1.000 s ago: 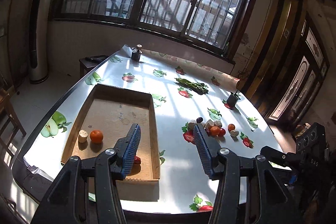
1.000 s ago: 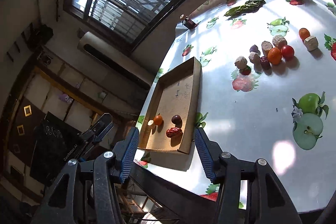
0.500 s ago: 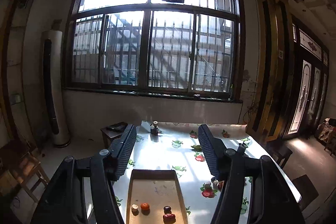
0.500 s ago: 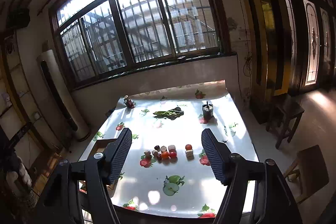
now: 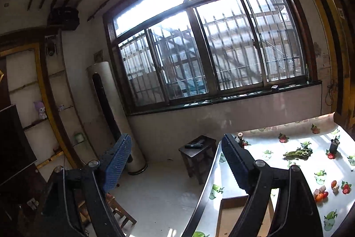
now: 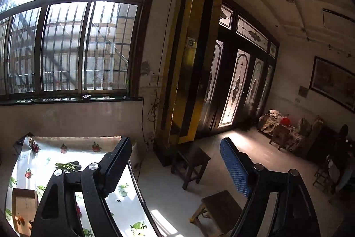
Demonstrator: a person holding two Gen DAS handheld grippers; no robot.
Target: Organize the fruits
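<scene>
Both grippers are raised high above the table and look out across the room. My left gripper (image 5: 175,159) has its jaws opening with nothing between them; the floor shows through the gap. To its lower right lies the cardboard tray (image 5: 230,212), partly hidden behind the right finger, and a cluster of small fruits (image 5: 320,193) on the fruit-print tablecloth (image 5: 277,148). My right gripper (image 6: 175,161) also has its jaws opening and holds nothing. At its lower left the cardboard tray (image 6: 22,206) holds an orange fruit (image 6: 21,218).
A green leafy vegetable (image 5: 297,153) (image 6: 66,166), a dark cup (image 5: 334,146) and a small bottle (image 5: 239,140) stand on the table's far part. Wooden stools (image 5: 197,152) (image 6: 190,163) (image 6: 219,208) stand on the floor. A tall white air conditioner (image 5: 111,114) is by the window.
Both grippers lifted away from the table and tilted up toward the room. The left view swung left, the right view swung right. Both pairs of jaws spread wider.
</scene>
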